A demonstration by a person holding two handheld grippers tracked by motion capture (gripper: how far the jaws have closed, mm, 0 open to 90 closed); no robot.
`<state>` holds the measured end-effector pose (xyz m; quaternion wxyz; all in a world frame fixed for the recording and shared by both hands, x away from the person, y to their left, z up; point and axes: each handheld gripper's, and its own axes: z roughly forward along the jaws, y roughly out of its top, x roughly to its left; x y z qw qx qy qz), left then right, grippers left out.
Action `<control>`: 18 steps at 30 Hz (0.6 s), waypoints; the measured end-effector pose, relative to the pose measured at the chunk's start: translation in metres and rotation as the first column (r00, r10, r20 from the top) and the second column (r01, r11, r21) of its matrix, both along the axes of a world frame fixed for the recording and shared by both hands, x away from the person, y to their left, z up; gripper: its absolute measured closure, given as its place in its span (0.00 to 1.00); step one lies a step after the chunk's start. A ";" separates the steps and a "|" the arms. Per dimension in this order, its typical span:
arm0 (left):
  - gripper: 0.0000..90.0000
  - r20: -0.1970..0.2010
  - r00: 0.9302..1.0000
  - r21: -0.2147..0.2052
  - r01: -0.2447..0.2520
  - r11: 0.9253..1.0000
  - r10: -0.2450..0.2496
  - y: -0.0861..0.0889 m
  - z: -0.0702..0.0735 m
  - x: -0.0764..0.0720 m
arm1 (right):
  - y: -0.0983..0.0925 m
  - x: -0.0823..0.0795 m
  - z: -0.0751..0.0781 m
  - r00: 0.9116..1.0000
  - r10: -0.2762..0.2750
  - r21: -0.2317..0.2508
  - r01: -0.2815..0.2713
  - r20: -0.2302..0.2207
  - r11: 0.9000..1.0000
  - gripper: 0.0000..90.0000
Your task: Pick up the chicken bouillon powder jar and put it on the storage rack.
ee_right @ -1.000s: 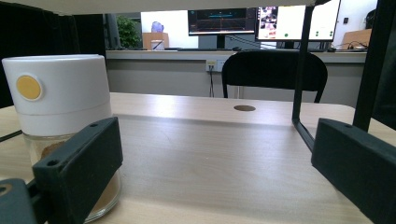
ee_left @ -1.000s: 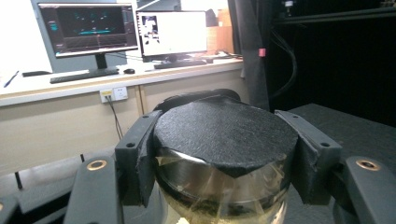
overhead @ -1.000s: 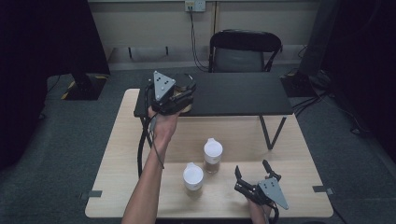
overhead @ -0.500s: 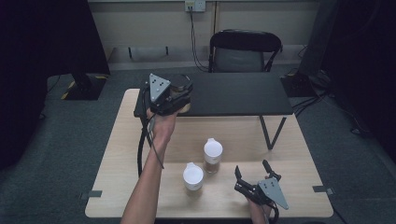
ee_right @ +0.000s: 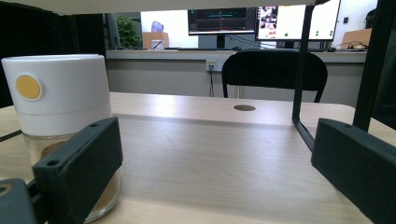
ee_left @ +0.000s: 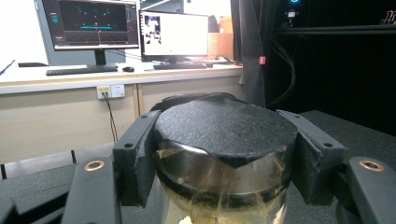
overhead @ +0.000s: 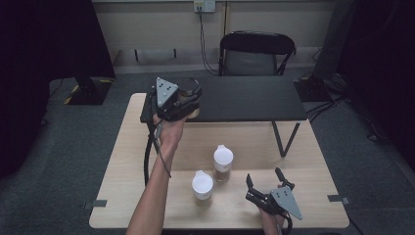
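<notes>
Glass jar, rough black lid

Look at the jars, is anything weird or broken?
One thing: the black lid of the glass jar in the left gripper looks chipped at its front edge. The jaws have just been opening slightly around it. The two white-lidded jars stand upright, nothing spilled.

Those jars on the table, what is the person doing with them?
A person works with a hand-held tool in each hand. The left tool has a black-lidded glass jar between its jaws on the black shelf; the jaws have just been opening a little, so it looks like the jar is being let go there. Two white-lidded jars wait on the wooden table. The right tool rests open beside them.
</notes>
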<state>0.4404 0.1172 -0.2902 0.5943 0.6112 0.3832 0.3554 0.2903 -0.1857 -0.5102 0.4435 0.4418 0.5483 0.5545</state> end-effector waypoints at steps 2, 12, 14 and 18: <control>0.34 -0.002 1.000 -0.004 0.004 1.000 -0.004 0.001 -0.001 0.001 | 0.000 0.000 0.000 1.000 0.000 0.000 0.000 0.000 1.000 0.01; 0.19 0.037 0.999 -0.015 0.019 1.000 -0.019 0.005 0.001 -0.001 | 0.000 0.000 0.000 1.000 0.000 0.000 0.000 0.000 1.000 0.01; 0.15 0.017 0.999 -0.021 0.033 0.999 -0.033 0.004 0.000 0.001 | 0.000 0.000 0.000 1.000 0.000 0.000 0.000 0.001 1.000 0.01; 0.05 -0.002 1.000 0.004 0.023 1.000 -0.023 0.002 -0.004 0.005 | 0.000 0.000 0.000 1.000 0.000 0.000 0.000 0.002 1.000 0.01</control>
